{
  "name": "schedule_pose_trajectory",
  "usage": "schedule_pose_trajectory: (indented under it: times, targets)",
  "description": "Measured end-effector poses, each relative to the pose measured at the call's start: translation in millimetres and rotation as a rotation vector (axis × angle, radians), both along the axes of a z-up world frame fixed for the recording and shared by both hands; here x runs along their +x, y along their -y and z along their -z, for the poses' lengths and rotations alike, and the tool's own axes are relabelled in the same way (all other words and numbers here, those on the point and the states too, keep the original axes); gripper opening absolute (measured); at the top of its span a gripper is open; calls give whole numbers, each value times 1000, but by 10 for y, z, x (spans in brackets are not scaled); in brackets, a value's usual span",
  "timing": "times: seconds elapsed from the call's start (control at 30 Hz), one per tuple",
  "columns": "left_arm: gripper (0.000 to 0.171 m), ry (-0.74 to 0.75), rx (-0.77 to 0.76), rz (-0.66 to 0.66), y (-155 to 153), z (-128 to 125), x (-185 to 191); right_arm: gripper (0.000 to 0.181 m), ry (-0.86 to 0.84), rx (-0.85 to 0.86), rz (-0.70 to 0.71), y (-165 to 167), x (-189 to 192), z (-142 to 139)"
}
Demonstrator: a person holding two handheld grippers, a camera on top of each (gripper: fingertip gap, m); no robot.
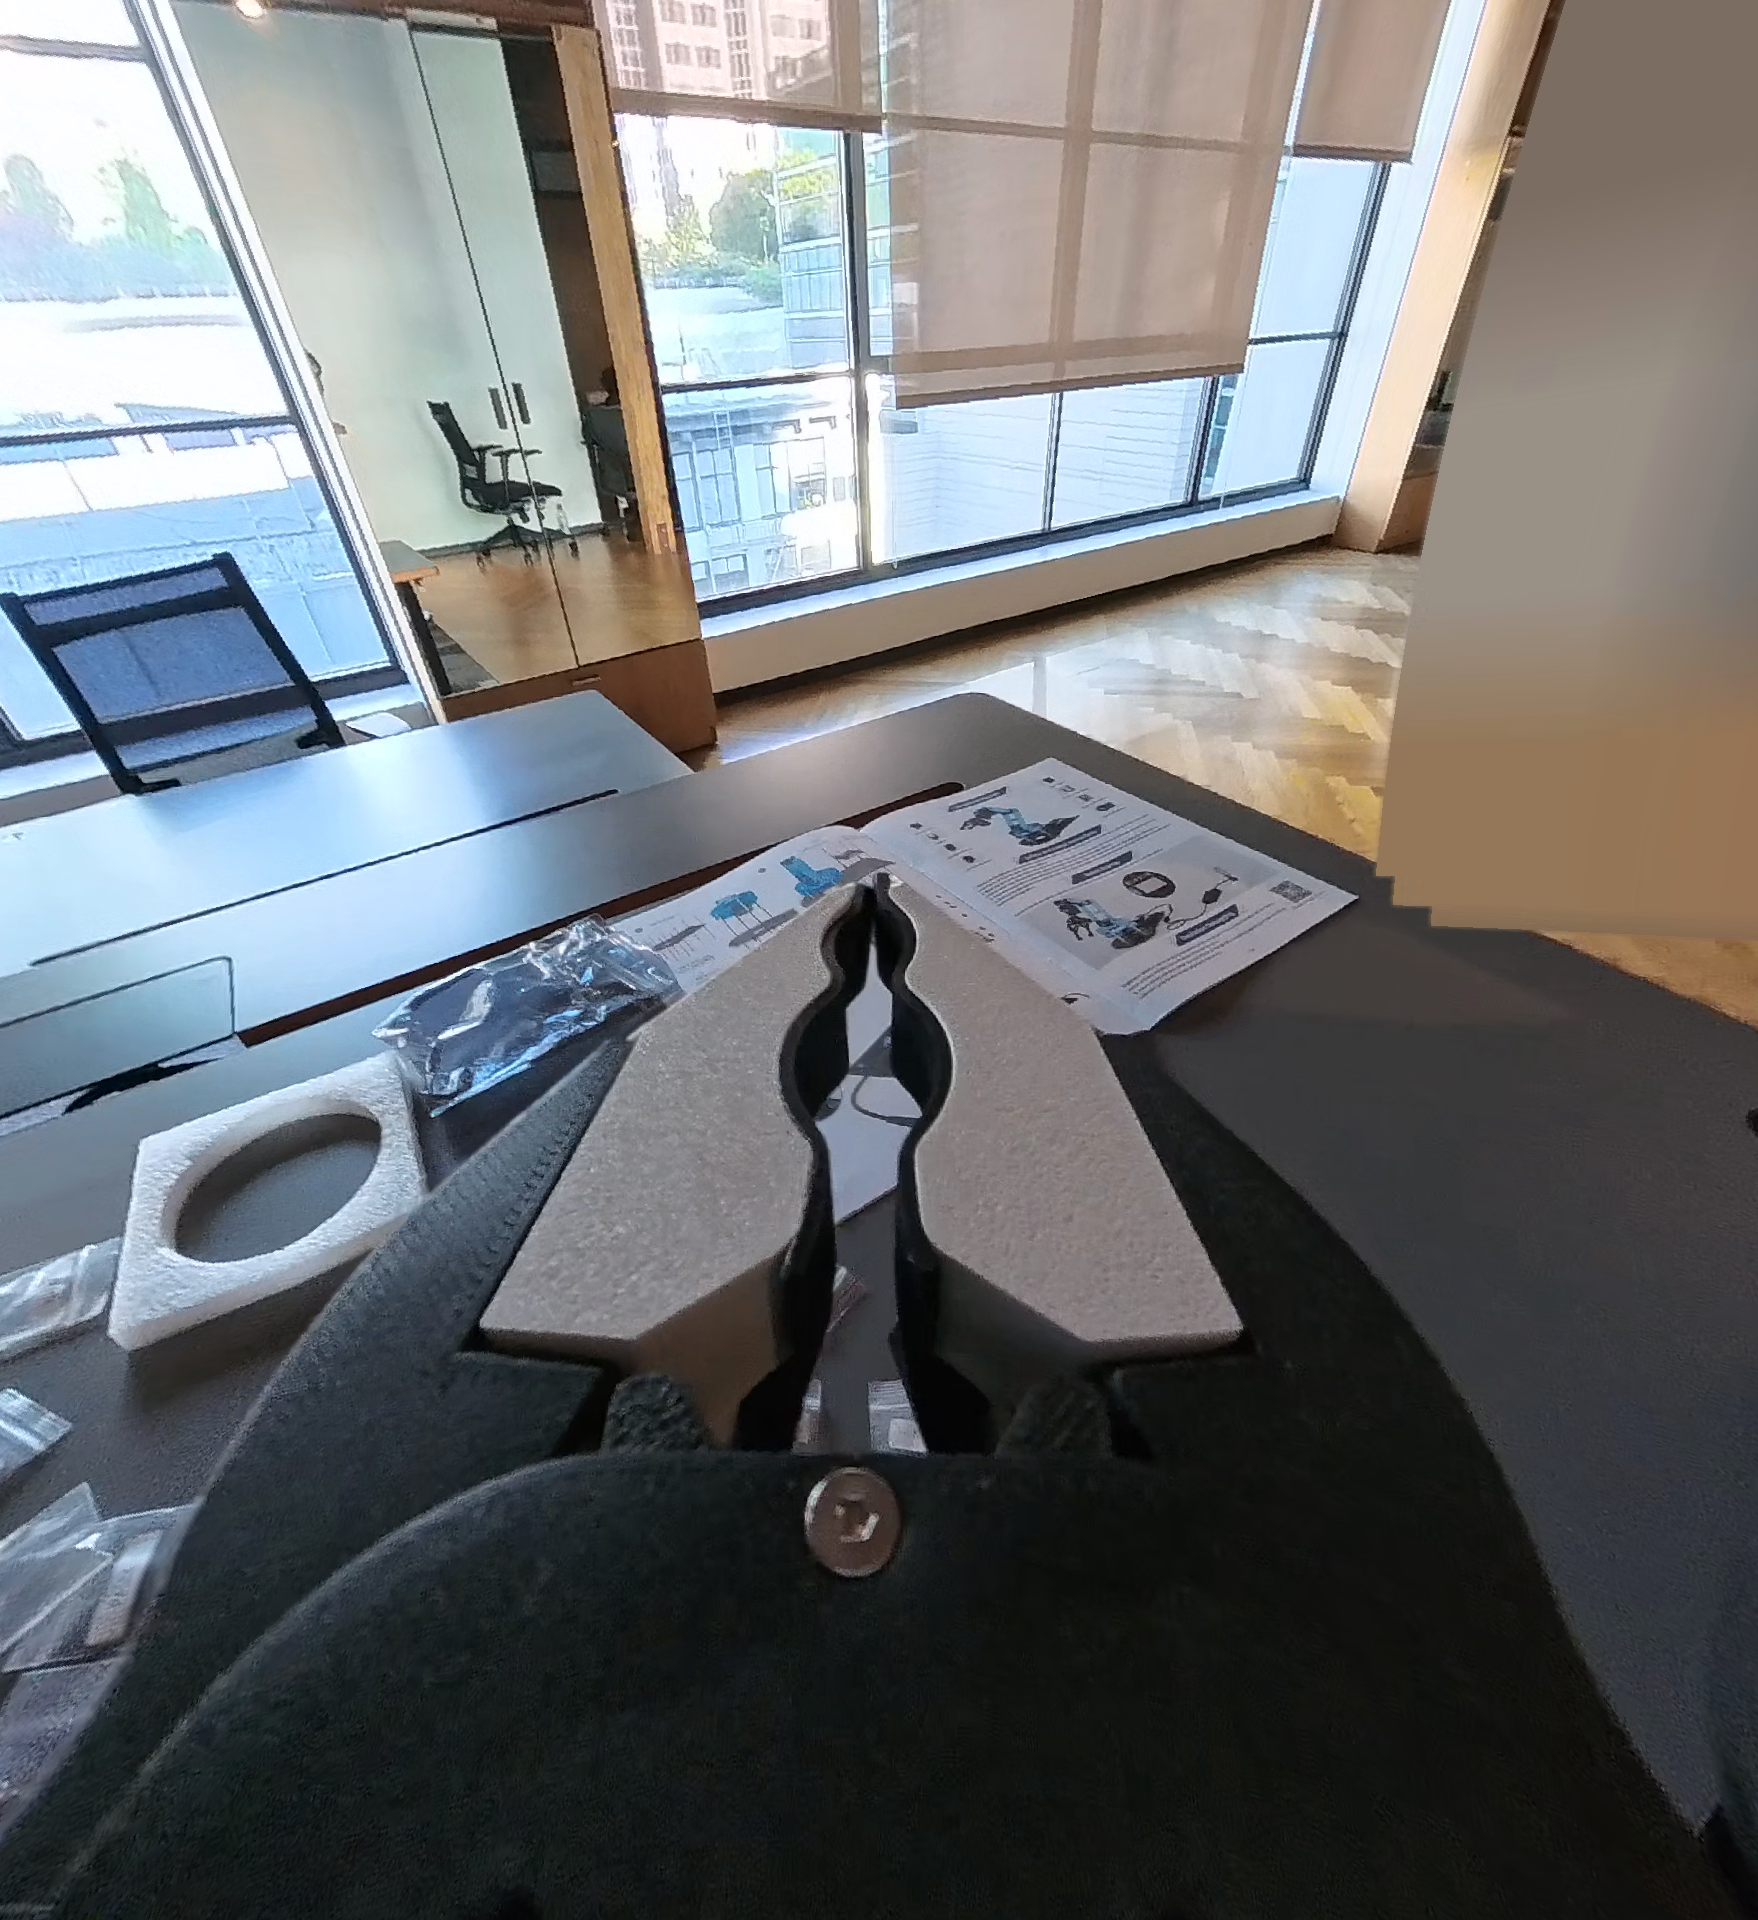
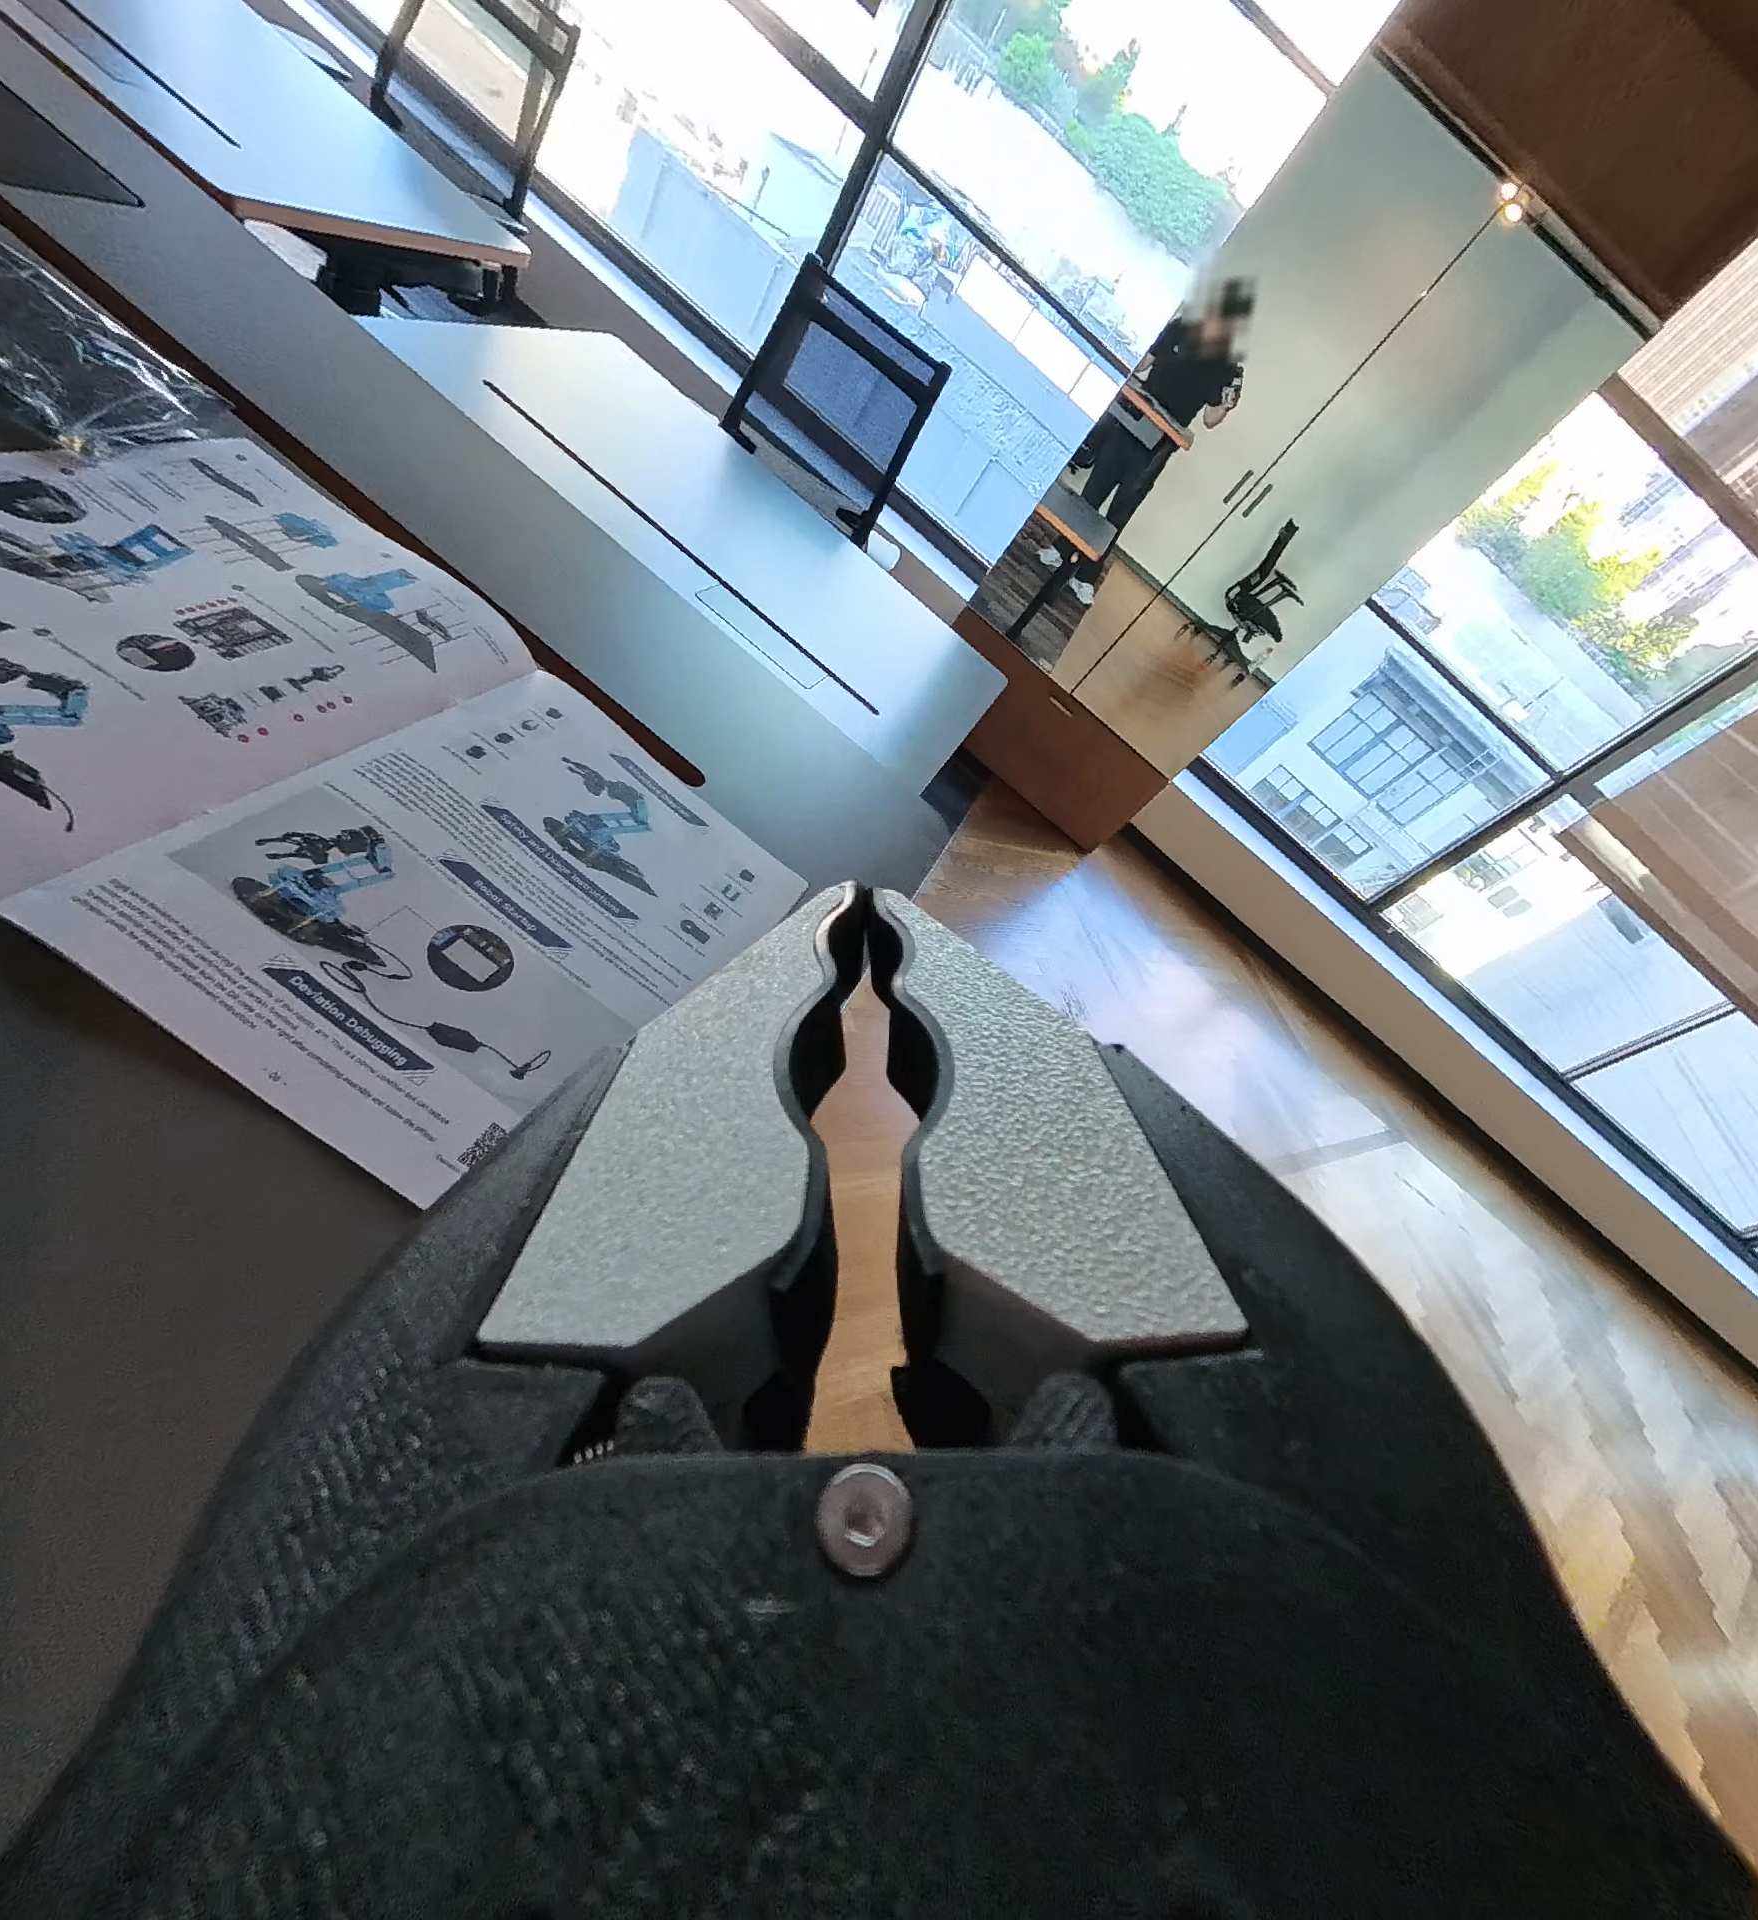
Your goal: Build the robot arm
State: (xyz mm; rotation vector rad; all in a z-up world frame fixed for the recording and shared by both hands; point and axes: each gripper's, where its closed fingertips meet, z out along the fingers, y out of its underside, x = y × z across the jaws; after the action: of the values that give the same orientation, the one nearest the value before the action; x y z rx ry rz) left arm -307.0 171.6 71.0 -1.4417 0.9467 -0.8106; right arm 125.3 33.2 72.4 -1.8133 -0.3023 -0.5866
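— Two grippers, and we see both with fingertips pressed together, nothing between them. Our left gripper [image 1: 873, 902] hangs over the dark grey table [image 1: 1477, 1195], its tips above the open white instruction booklet with blue robot-arm pictures [image 1: 1114, 894].

— How does the booklet lie?

— Flat, spread open, its long axis running left to right across the table in the left wrist view, its spine pointing away toward the windows. Left of our left gripper sit a square white foam block with a round hole [image 1: 262, 1205], a crumpled clear plastic bag with dark contents [image 1: 522, 997] and small clear bags [image 1: 13, 1299].

— And the right?

— Our right gripper [image 2: 867, 912] sits tilted just beside the booklet's [image 2: 335, 790] right edge, tips over the wooden herringbone floor [image 2: 1322, 1299].
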Motion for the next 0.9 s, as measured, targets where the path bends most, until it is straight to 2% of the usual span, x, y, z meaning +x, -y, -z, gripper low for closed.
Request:
schedule_pose_trajectory:
  times: [0.17,0.57,0.9]
  targets:
    - [0,25,-80,21,-61,102,1,0,-13,-23,-26,-105,-52,109]
    - [0,2,-151,-2,-51,388,-48,0,-15,-121,-55,-218,-185,518]
    - [1,30,-153,-41,-248,428,-55,0,26,-150,-57,-338,-183,648]
